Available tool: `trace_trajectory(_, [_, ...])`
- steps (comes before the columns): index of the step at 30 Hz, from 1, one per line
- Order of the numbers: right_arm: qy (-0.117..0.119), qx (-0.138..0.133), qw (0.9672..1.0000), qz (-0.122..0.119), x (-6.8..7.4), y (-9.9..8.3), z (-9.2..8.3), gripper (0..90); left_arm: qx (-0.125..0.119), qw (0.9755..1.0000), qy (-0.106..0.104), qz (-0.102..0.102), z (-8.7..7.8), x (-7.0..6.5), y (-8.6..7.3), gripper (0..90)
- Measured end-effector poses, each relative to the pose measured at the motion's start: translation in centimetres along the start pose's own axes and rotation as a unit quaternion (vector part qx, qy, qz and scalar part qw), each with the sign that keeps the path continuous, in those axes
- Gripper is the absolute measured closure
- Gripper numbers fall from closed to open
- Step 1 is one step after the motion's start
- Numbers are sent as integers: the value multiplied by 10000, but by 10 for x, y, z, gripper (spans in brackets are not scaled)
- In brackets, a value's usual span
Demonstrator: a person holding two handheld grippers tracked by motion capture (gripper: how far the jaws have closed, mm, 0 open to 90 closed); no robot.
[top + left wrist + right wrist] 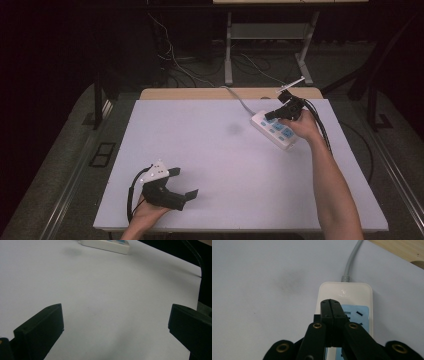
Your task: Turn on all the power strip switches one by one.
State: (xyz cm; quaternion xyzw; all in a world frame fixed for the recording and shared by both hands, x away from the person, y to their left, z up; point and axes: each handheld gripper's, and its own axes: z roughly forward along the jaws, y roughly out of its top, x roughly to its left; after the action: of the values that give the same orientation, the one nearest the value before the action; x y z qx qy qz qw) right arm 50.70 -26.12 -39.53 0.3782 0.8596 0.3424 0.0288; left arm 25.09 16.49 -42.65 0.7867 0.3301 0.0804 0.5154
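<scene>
Currently: white power strip, blue socket faces, grey cord, lies at far right of white bench. Right tongs: jaws clenched together, nothing between, tips over strip's cord end. Left tongs: jaws spread wide, empty, near front-left edge, well apart from strip.

White table, faint smudge, floor cables, perhaps tangled

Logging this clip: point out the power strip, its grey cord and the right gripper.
power strip (pixel 274 129): high view, white top face.
grey cord (pixel 351 262): right gripper view, middle of its run.
right gripper (pixel 333 308): right gripper view, shut jaw tips.
</scene>
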Motion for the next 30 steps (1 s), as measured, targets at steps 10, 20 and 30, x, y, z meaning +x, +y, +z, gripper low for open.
trace_trajectory(10, [30, 68, 10000, 41, 1, -2, 11, 900, -5, 10000, -14, -5, 0, 0, 0, 0])
trace_trajectory(20, [-74, 116, 9999, 48, 2, -3, 22, 900, -3, 10000, -32, 3, 0, 1, 0, 0])
trace_trajectory(30, [-56, 36, 10000, 71, 1, -6, 22, 900, 22, 10000, -31, 20, 0, 0, 0, 0])
